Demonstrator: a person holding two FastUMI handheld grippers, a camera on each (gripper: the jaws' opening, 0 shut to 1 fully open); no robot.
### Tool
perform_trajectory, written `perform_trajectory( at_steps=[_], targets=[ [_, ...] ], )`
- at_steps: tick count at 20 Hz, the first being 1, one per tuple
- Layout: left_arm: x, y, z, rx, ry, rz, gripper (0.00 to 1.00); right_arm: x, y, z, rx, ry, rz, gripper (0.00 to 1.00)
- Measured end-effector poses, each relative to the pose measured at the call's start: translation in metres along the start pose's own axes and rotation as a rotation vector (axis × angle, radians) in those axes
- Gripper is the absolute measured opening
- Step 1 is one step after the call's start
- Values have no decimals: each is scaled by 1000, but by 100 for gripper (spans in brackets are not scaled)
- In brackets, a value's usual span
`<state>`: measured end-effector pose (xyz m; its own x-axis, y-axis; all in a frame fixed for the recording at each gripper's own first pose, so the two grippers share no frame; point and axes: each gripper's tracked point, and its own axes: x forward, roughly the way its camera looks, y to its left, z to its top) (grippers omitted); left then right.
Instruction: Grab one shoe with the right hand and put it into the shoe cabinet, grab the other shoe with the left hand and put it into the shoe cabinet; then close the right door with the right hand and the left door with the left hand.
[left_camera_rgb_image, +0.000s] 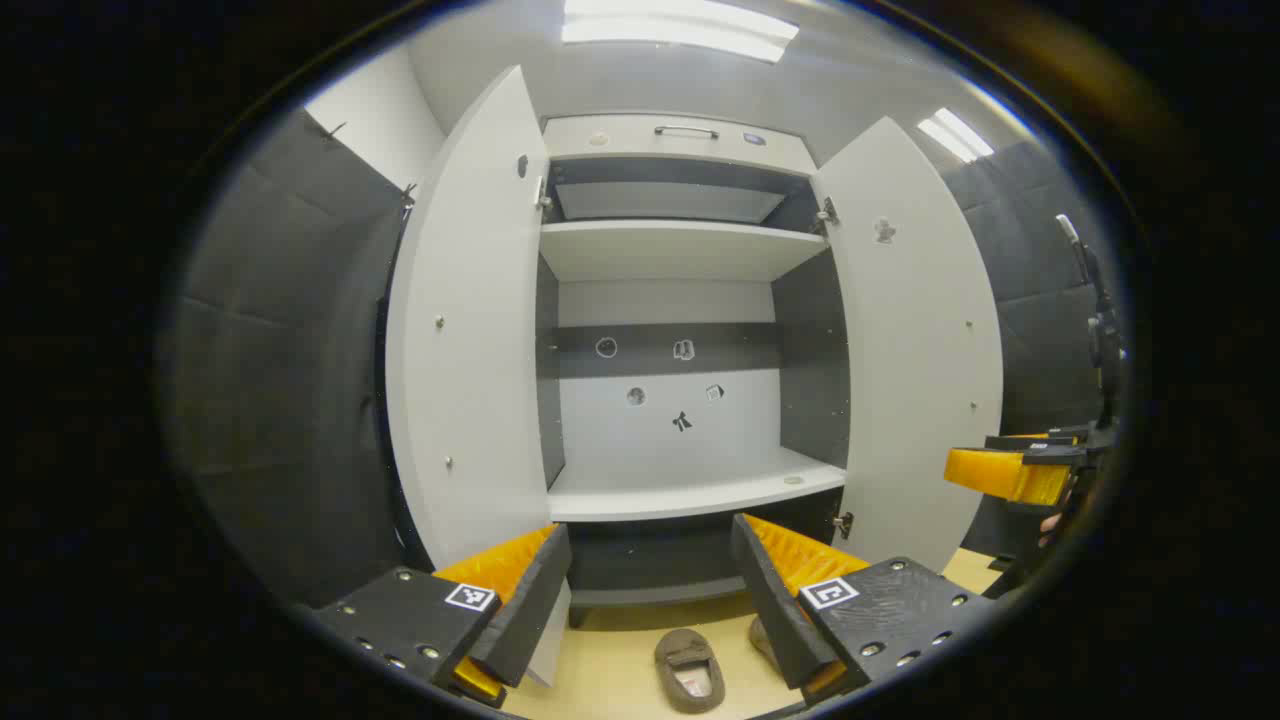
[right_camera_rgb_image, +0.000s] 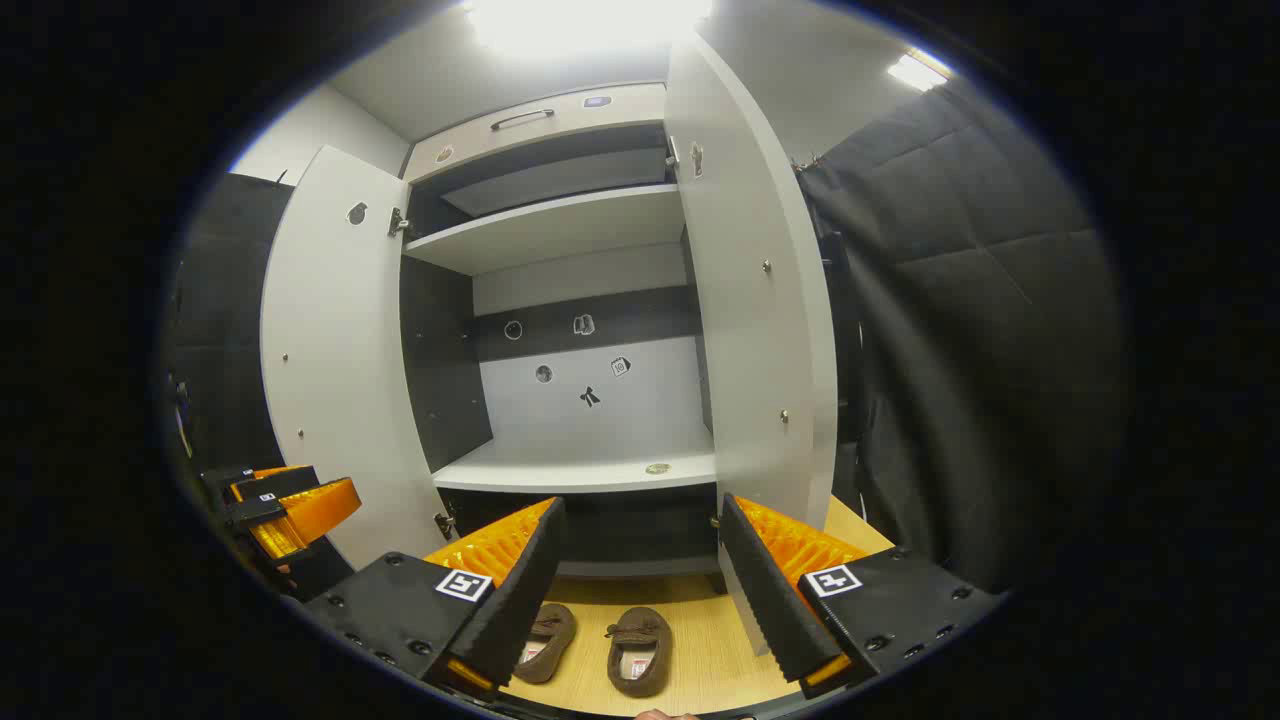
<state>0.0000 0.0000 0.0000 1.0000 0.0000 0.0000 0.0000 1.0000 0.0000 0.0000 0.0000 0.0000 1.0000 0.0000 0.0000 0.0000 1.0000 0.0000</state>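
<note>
A white shoe cabinet (left_camera_rgb_image: 665, 250) (right_camera_rgb_image: 560, 235) stands with both doors swung wide. Its left door (left_camera_rgb_image: 470, 330) (right_camera_rgb_image: 335, 360) and right door (left_camera_rgb_image: 915, 340) (right_camera_rgb_image: 755, 300) flank bare shelves. Two brown slip-on shoes lie on the wooden floor in front of it: one shoe (right_camera_rgb_image: 640, 650) (left_camera_rgb_image: 690, 668) in plain sight, the other shoe (right_camera_rgb_image: 545, 640) (left_camera_rgb_image: 762, 635) partly behind a finger. My left gripper (left_camera_rgb_image: 650, 605) hangs open above the shoes, holding nothing. My right gripper (right_camera_rgb_image: 640, 590) is open too, above both shoes. The right gripper (left_camera_rgb_image: 1010, 470) also shows far right in the left gripper view, and the left gripper (right_camera_rgb_image: 290, 510) far left in the right gripper view.
Black padded booth walls (left_camera_rgb_image: 280, 380) (right_camera_rgb_image: 980, 330) close in on both sides of the cabinet. A light wooden floor (right_camera_rgb_image: 700, 640) runs in front of it. The middle shelf (left_camera_rgb_image: 690, 490) (right_camera_rgb_image: 580, 465) is bare apart from a small round mark.
</note>
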Motion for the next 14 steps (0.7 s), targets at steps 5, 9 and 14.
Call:
perform_trajectory(
  at_steps=[5, 9, 14],
  targets=[
    [7, 21, -9, -110, 13, 35, 94, 12, 8, -3, 7, 18, 22, 98],
    [9, 25, -13, -101, 13, 39, 94, 20, 15, -8, 8, 41, 29, 92],
    [9, 15, -20, -91, 17, 0, 94, 28, 19, -13, -9, 55, 20, 92]
  ],
)
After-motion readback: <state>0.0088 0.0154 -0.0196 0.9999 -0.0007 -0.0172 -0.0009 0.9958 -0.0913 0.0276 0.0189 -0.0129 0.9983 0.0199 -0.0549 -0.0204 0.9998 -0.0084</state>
